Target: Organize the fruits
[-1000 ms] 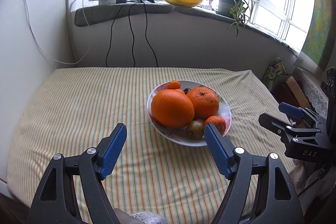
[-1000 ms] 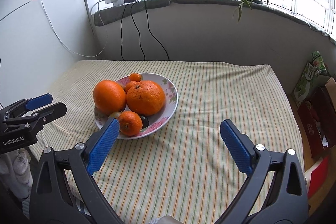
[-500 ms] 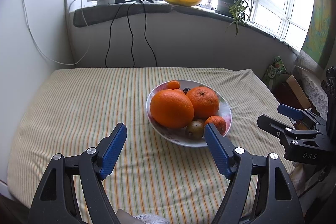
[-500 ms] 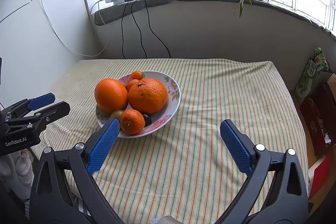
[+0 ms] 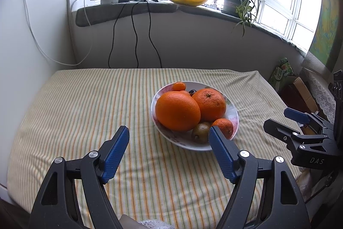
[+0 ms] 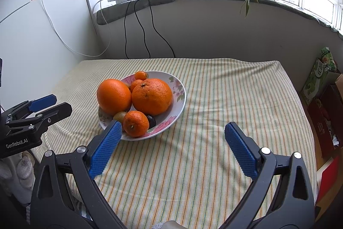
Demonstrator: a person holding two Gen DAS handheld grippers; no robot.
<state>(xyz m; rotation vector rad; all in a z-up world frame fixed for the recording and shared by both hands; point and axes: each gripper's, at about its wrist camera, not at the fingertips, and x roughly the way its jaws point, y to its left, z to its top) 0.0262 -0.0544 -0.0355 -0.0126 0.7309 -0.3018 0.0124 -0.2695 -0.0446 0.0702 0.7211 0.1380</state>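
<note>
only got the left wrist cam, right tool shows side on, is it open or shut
Observer: Open. The right tool has its jaws spread wide with nothing between them, above the striped cloth on the near side of the plate.
Operator: anything tucked by the small mandarin on your side
Observer: Yes, a dark fruit lies in the plate touching the small mandarin, below the big tangerine.
</note>
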